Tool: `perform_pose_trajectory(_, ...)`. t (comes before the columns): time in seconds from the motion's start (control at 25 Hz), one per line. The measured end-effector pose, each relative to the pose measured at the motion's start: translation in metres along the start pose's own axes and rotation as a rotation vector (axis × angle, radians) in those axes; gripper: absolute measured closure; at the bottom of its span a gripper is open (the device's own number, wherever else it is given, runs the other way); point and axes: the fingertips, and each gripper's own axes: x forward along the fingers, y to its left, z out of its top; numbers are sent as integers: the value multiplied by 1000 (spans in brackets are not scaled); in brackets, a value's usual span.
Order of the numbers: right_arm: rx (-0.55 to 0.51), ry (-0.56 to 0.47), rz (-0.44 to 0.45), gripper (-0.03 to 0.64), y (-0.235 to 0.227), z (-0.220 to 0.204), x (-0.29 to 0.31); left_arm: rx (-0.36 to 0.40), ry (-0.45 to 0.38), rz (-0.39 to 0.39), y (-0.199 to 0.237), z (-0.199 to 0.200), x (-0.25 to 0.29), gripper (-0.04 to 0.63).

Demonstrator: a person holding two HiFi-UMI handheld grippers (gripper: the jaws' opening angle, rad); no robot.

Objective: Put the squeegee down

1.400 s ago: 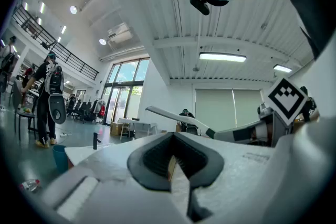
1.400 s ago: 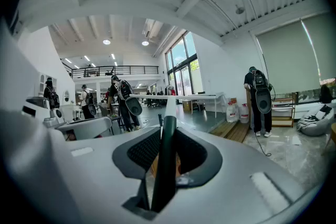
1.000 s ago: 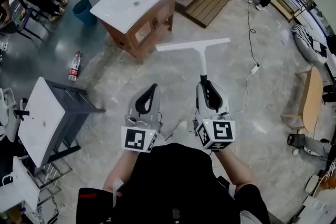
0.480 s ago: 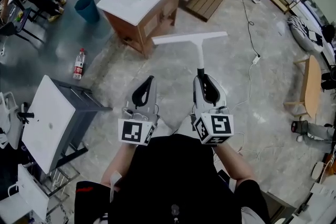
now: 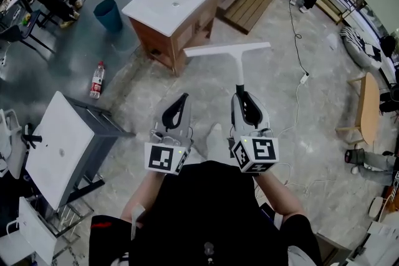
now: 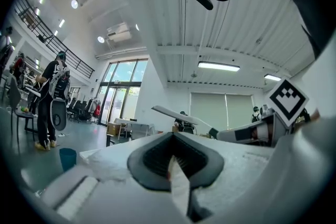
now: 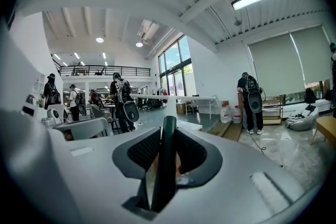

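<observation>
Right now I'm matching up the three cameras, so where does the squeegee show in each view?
Head view: squeegee at upper centre, blade lying across, handle running down into the right gripper.
Left gripper view: right of centre, blade slanting up to the left.
Right gripper view: dead centre, dark handle upright between the jaws, white blade across behind it.
Shared landmark: the right gripper, shut on the handle.

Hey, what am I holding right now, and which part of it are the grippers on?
The right gripper holds the squeegee by the dark end of its handle, blade out ahead. The left gripper holds nothing, its jaws together.
</observation>
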Motion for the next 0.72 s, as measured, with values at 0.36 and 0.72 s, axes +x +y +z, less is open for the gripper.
perform_pose_trajectory(0.36, -1, -6, 31, 520, 3, 2, 33, 16, -1, 59, 30, -3, 8, 594)
perform_pose_trajectory(0.72, 13, 10, 40, 520, -32, 4, 79, 16, 16, 86, 42, -14, 60, 594)
